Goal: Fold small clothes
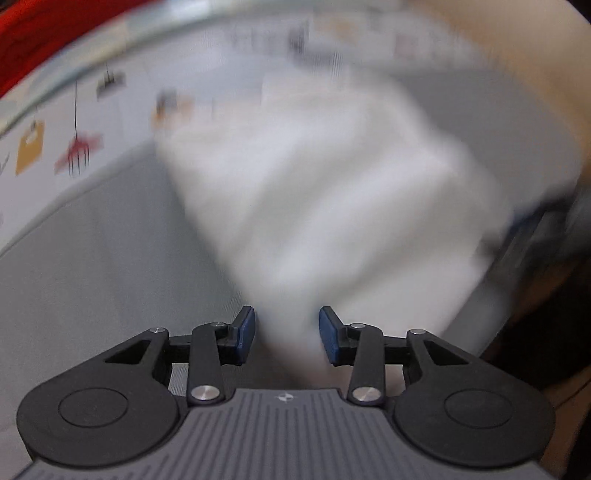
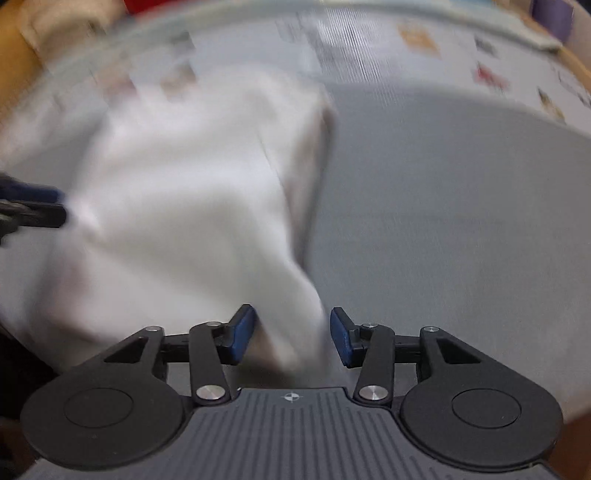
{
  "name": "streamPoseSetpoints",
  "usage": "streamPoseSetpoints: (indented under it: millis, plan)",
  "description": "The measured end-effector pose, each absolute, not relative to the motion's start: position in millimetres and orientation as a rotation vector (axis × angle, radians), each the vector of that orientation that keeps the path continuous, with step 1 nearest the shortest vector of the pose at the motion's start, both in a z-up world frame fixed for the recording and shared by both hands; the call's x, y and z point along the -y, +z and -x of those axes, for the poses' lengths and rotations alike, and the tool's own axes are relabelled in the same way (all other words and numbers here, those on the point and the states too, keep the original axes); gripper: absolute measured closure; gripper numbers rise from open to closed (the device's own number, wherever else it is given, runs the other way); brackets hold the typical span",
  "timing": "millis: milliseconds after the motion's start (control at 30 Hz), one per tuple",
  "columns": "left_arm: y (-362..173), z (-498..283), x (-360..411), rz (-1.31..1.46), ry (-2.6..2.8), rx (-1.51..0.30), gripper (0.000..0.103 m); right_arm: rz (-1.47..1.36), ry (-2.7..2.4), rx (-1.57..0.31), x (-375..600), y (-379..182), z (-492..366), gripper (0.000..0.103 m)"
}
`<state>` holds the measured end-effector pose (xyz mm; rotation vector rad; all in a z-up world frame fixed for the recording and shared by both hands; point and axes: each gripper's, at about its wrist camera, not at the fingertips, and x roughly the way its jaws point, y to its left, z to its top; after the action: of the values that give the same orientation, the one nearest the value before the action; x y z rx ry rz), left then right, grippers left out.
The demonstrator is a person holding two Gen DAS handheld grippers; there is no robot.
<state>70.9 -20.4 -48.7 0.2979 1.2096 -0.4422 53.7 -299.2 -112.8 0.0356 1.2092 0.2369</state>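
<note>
A white garment (image 1: 314,206) lies on the grey table, blurred by motion in both views. In the left wrist view a corner of it runs down between the blue pads of my left gripper (image 1: 287,334), whose jaws stand apart with cloth in the gap. In the right wrist view the garment (image 2: 177,206) fills the left half, and a corner runs between the pads of my right gripper (image 2: 292,334), also parted with cloth between. The left gripper shows at the left edge of the right wrist view (image 2: 33,210), at the garment's edge. Grip contact is unclear.
The grey table surface (image 2: 461,221) spreads to the right of the garment. A patterned mat with small pictures (image 1: 55,147) borders the table's far side. A red object (image 1: 33,33) sits at the top left. The other gripper's dark body (image 1: 554,236) is at the right.
</note>
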Motion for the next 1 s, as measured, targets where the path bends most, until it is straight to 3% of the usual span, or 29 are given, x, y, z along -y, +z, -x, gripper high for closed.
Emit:
streamPoseSetpoints:
  millis: [233,367,433,567,633,767,1000]
  plan:
    - [-24,-52,2,-0.132,-0.433,-1.127,0.059,-0.206,0.269,-1.062,315,-86,-44,0.052]
    - [-53,-40,5,-0.180,-0.451,-1.256,0.058,-0.177,0.261,-1.155,309,-102,-53,0.052]
    - [-52,-38,5,-0.198,-0.450,-1.240,0.053,-0.125,0.242,-1.227,305,-115,-52,0.050]
    - [-25,-51,-24,0.009,-0.408,-1.188,0.053,-0.201,0.256,-1.129,312,-96,-53,0.051]
    - [-16,-61,-42,0.153,-0.385,-1.161,0.046,-0.294,0.253,-1.052,323,-84,-54,0.049]
    - [-18,-79,-60,0.345,-0.309,-1.127,0.031,-0.401,0.223,-0.960,331,-80,-64,0.028]
    - [-39,-105,-50,0.466,-0.272,-1.140,0.022,-0.457,0.246,-1.000,318,-101,-94,0.026]
